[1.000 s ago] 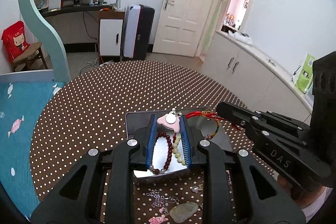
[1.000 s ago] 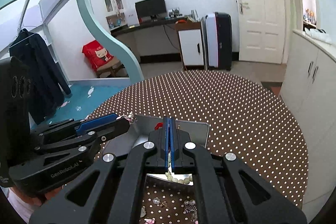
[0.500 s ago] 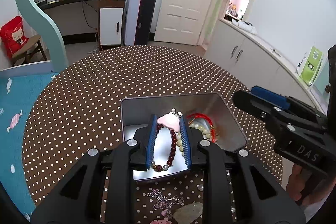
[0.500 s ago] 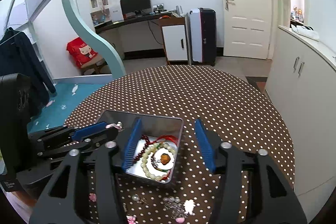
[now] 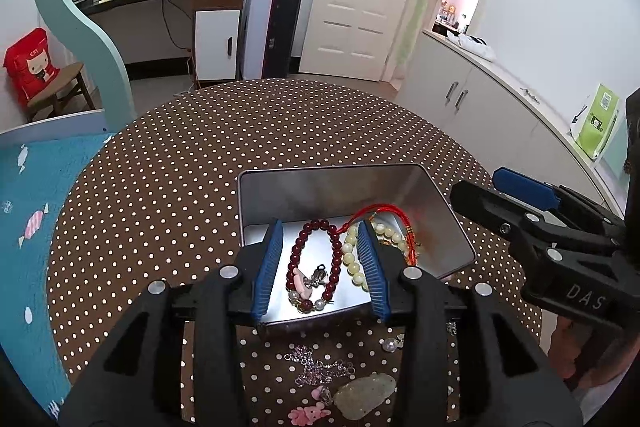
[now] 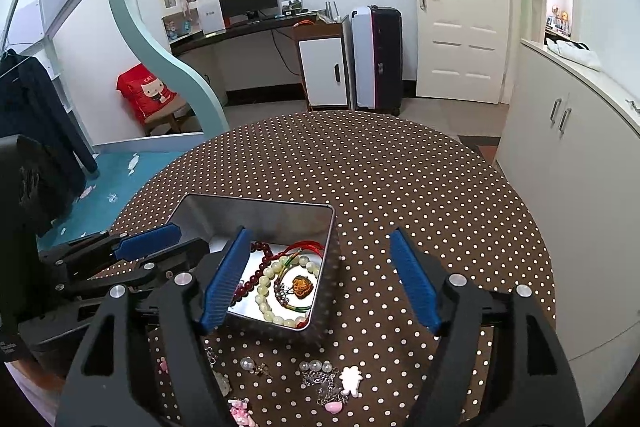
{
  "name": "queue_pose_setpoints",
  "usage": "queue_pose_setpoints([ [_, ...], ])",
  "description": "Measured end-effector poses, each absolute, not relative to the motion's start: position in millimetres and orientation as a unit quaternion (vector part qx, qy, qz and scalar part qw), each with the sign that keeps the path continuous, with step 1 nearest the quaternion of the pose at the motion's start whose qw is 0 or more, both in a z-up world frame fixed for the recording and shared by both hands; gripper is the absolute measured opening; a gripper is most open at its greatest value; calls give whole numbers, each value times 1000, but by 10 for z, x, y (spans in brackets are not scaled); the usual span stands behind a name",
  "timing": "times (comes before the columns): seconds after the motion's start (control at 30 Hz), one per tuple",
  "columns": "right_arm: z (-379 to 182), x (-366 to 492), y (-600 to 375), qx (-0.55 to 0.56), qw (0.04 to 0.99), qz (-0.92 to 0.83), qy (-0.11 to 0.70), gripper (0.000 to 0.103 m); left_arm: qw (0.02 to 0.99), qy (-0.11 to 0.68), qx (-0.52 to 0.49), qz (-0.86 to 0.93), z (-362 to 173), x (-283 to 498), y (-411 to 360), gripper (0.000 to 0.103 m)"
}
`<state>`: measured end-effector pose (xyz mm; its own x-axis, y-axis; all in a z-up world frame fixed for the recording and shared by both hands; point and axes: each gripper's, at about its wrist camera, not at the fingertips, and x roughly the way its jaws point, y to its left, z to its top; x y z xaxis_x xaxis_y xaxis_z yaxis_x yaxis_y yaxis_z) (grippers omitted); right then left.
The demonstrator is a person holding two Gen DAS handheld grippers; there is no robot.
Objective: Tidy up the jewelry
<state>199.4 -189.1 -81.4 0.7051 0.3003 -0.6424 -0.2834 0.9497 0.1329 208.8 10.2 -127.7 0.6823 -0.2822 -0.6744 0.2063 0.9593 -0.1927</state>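
The left gripper (image 5: 320, 263) hangs over a shallow metal tin (image 5: 460, 235), its ribbed blue pads opening with nothing pressed between them; below the gap lie a ring of dark red beads (image 5: 316, 259) and a pink charm (image 5: 301, 281) on the tin's bright floor; beside them curl pale green beads (image 5: 350, 255) and a red cord (image 5: 376, 209). The right gripper (image 6: 320, 283) is opening wide, one pad over the tin (image 6: 324, 263) and the other over the cloth, gripping nothing. The tin is rectangular with rounded corners and sits on a round table (image 5: 160, 195) under a brown cloth with white dots. Only the right view shows an amber carved pendant (image 6: 302, 285) inside the tin, plus loose pearls (image 6: 248, 363) and a white charm (image 6: 351, 381) on the cloth in front of it; only the left view shows a translucent pale stone (image 5: 364, 389) by a silver chain (image 5: 320, 369) on the cloth.
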Motion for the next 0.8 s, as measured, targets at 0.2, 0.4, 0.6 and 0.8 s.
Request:
queue_pose_setpoints([
  [0.2, -793, 1934, -1892, 11, 924, 155, 348, 70, 916, 375, -46, -136, -1242, 2002, 87, 40],
  [0.4, -764, 1830, -1947, 15, 927, 151, 344, 73, 919, 366, -42, -138, -1163, 1867, 51, 40],
  [0.6, -706, 1692, -2052, 22, 930, 140, 339, 83, 925, 352, -41, -139, -1057, 1625, 91, 56],
  [0.8, -740, 1490, -2150, 29, 929, 130, 345, 95, 929, 341, -36, -137, -1013, 1336, 200, 83],
])
